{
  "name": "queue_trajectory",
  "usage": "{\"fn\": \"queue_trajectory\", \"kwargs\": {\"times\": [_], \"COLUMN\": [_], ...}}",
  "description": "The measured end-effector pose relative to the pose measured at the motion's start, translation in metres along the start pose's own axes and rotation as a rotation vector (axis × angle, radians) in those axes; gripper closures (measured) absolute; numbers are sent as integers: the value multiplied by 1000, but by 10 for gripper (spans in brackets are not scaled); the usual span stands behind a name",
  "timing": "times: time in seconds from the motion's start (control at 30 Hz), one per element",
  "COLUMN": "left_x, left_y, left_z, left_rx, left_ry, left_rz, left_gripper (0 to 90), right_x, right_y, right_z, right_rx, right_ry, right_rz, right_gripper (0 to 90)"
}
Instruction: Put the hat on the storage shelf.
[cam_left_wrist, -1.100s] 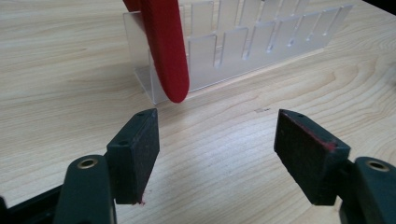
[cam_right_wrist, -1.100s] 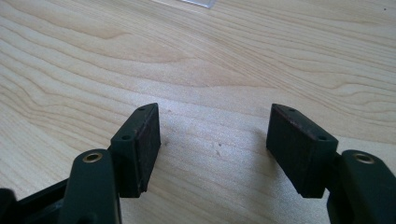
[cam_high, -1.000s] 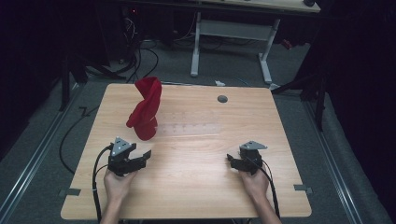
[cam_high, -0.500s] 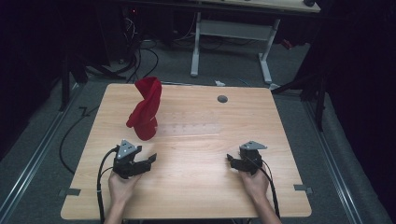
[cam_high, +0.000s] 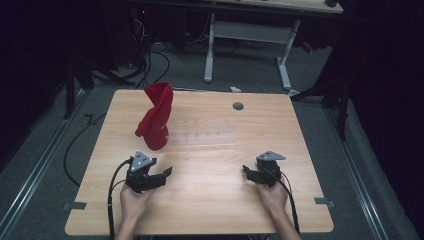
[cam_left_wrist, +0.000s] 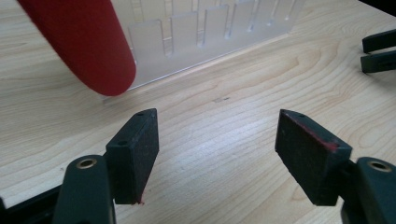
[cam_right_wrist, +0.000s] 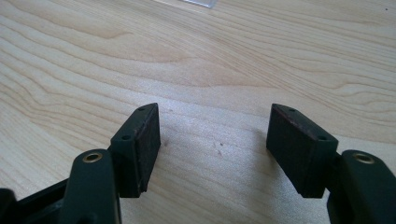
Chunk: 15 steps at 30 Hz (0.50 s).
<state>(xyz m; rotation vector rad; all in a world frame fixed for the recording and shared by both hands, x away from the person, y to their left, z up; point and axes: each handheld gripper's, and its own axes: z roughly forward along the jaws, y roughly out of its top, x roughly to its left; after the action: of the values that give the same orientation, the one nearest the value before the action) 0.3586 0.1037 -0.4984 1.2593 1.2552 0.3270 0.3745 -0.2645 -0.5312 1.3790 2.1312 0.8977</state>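
Note:
A tall red object (cam_high: 156, 117), soft-looking and twisted, stands upright on the left half of the table at the left end of a clear slotted rack (cam_high: 200, 134). My left gripper (cam_high: 165, 175) rests near the front left, just in front of the red object, with its jaws pointing right. In the left gripper view the red object (cam_left_wrist: 79, 42) and the rack (cam_left_wrist: 205, 28) lie close ahead, and the left gripper (cam_left_wrist: 217, 140) is open and holds nothing. My right gripper (cam_high: 247, 172) sits at the front right, jaws pointing left. It is open over bare wood (cam_right_wrist: 215, 135).
The wooden table (cam_high: 210, 210) has a small grey round cap (cam_high: 238, 105) at its back middle. Cables trail from both grippers toward the front edge. Behind the table are a white desk frame (cam_high: 250, 35) and floor cables. The right gripper's jaws (cam_left_wrist: 378, 51) show far right in the left gripper view.
My left gripper has shifted a little to the right, with its jaws swung out further to the right. The right gripper has stayed put.

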Motion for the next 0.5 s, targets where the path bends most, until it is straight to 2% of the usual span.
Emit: {"fn": "queue_trajectory", "kwargs": {"times": [0.4,0.5], "left_x": [-9,-10], "left_y": [-10,-13], "left_z": [8,9], "left_rx": [34,42], "left_ry": [-22,-20], "left_rz": [10,23], "left_gripper": [317,323], "right_x": [0,0], "right_y": [0,0], "right_z": [0,0], "right_rx": [0,0], "right_ry": [0,0], "right_rz": [0,0], "right_gripper": [353,353]}}
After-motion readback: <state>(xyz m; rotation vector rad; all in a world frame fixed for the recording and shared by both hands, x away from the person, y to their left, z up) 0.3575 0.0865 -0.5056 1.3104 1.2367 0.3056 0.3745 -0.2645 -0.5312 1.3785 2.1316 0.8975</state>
